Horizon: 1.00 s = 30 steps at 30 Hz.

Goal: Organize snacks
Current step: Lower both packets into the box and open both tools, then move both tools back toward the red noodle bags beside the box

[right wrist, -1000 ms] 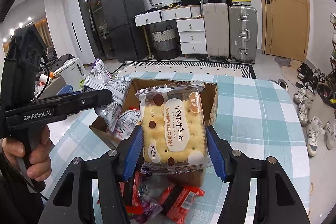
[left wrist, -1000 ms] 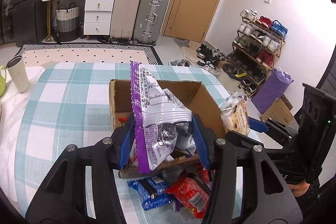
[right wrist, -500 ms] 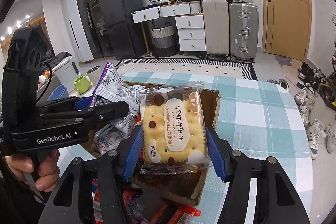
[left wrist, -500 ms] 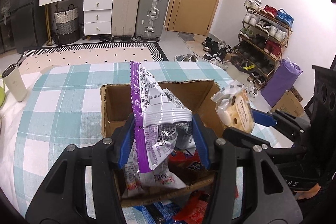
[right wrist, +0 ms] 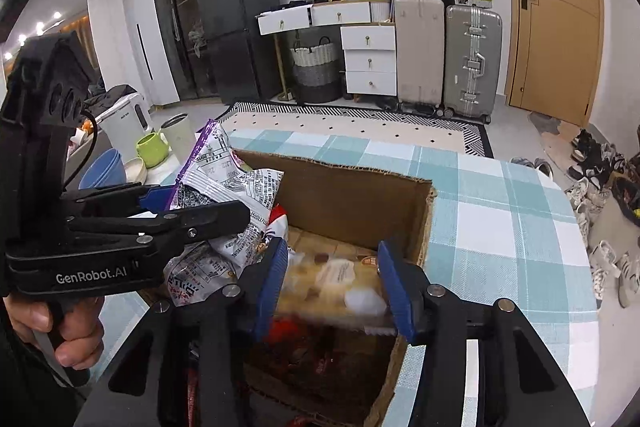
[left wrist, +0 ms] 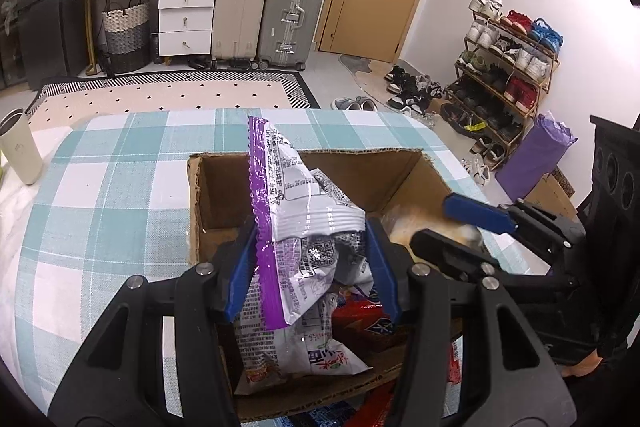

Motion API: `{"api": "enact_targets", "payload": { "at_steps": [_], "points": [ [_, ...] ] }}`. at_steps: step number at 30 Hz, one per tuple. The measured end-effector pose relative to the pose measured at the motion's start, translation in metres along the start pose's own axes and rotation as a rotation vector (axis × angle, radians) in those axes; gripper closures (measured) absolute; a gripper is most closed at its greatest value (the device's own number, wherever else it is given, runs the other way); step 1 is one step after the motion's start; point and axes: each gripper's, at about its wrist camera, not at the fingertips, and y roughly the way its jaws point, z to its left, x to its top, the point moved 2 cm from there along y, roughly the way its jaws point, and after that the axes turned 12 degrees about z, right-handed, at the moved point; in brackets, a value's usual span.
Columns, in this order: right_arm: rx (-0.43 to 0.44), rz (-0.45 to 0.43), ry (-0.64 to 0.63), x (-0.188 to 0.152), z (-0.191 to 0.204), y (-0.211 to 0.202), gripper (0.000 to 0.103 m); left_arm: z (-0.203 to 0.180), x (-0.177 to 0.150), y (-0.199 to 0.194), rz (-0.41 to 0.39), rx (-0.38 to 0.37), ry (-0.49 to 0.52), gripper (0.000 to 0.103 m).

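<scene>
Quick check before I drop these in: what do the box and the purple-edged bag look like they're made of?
Cardboard box: brown corrugated cardboard, matte, judging by the ragged, torn-looking top edges. Purple-edged bag: seemingly thin plastic or foil film, glossy; it shows crinkles, glare streaks and a crimped purple seal strip. The left gripper pinches it.

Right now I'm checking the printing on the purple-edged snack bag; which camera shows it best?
The left wrist view: the purple-edged snack bag fills the centre, upright between the left gripper pads. The right wrist view shows it only sideways, partly hidden.
</scene>
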Motion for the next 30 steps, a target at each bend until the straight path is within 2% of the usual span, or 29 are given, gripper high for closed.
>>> {"api": "enact_targets", "payload": {
  "at_steps": [5,7,11,12,13,15,17,18,19,24,30],
  "points": [
    [-0.023,0.001,-0.011,-0.008,0.0,-0.005,0.054,0.004,-0.006,0.0,0.019,-0.013,-0.008,0.054],
    [-0.005,0.002,0.001,-0.013,-0.003,-0.012,0.054,0.005,-0.006,-0.001,0.023,-0.014,-0.005,0.054],
    [-0.007,-0.007,0.005,-0.023,-0.002,-0.028,0.048,-0.003,-0.01,-0.008,0.028,0.008,0.029,0.05],
    [-0.017,-0.005,0.007,-0.025,-0.002,-0.031,0.037,-0.005,-0.01,-0.011,0.029,0.014,0.031,0.043],
    [-0.035,-0.003,0.013,-0.028,-0.003,-0.035,0.028,-0.006,-0.012,-0.014,0.028,0.025,0.028,0.03],
    [-0.03,-0.012,0.022,-0.033,-0.005,-0.043,0.027,-0.009,-0.016,-0.025,0.013,0.017,0.024,0.017],
    [-0.033,-0.014,0.039,-0.038,-0.008,-0.049,0.023,-0.012,-0.021,-0.035,0.016,-0.004,0.03,0.014],
    [-0.035,-0.015,0.048,-0.041,-0.009,-0.052,0.017,-0.014,-0.024,-0.04,0.017,-0.003,0.031,0.005],
    [-0.036,-0.019,0.062,-0.045,-0.01,-0.055,0.012,-0.015,-0.029,-0.046,0.012,0.008,0.029,0.001],
    [-0.034,-0.011,0.115,-0.06,-0.017,-0.063,0.002,-0.022,-0.054,-0.066,0.005,0.035,0.024,0.001],
    [-0.036,-0.018,0.125,-0.074,-0.015,-0.075,0.001,-0.025,-0.078,-0.086,-0.003,0.056,0.003,0.001]
  ]
}}
